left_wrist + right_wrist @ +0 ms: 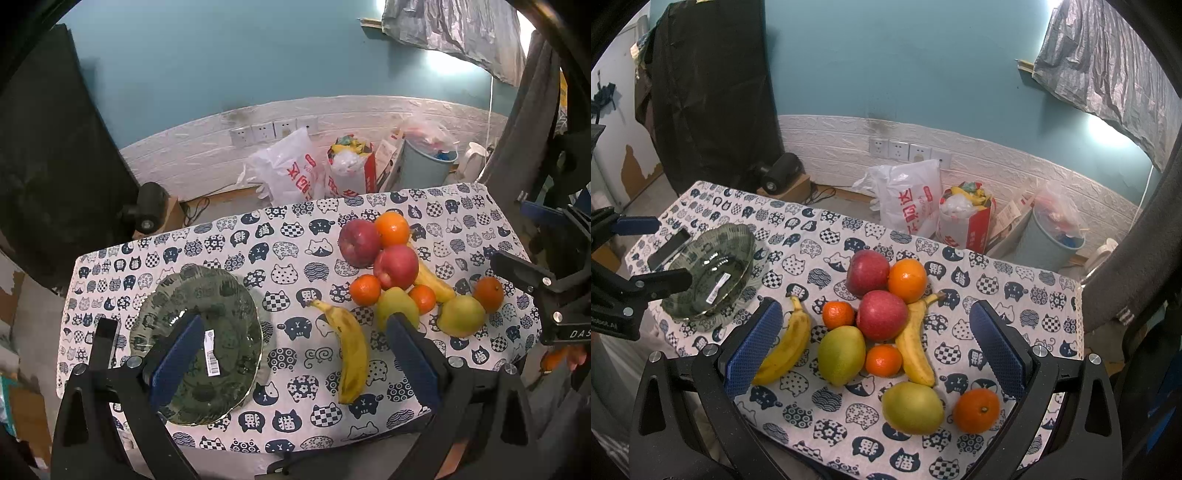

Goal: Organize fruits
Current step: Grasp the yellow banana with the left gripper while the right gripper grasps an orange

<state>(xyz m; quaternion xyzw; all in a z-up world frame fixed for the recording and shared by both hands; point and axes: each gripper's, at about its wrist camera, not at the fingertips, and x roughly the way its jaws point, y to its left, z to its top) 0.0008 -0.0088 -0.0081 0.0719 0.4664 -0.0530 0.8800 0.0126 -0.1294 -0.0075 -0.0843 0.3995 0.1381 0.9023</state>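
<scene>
On the cat-print tablecloth (295, 258), through the left wrist view, we see the glass bowl (221, 288) at about eight o'clock and the fruit heaped toward two o'clock: two red apples (359, 242), oranges (393, 229), green mangoes (461, 314) and a banana (351, 343) lying alone between bowl and pile. Our left gripper (295, 354) hangs spread wide and empty above the cloth, one blue pad over the bowl, the other just beside a mango; it touches nothing that we can make out. We judge the risk to be the bowl: a pad dropping onto its thin rim could tip or slide it on the loose cloth.

Through the right wrist view, the pile sits dead centre, a second banana (916, 339) leaning against the nearer apple (881, 314), with the bowl (713, 273) off at nine o'clock. Our right gripper (875, 347) is likewise released, its jaws wide, framing the heap and holding nothing. Round fruit packed this close may roll off the near edge if we nudge one while reaching for another, especially the orange (977, 410) at five o'clock.
</scene>
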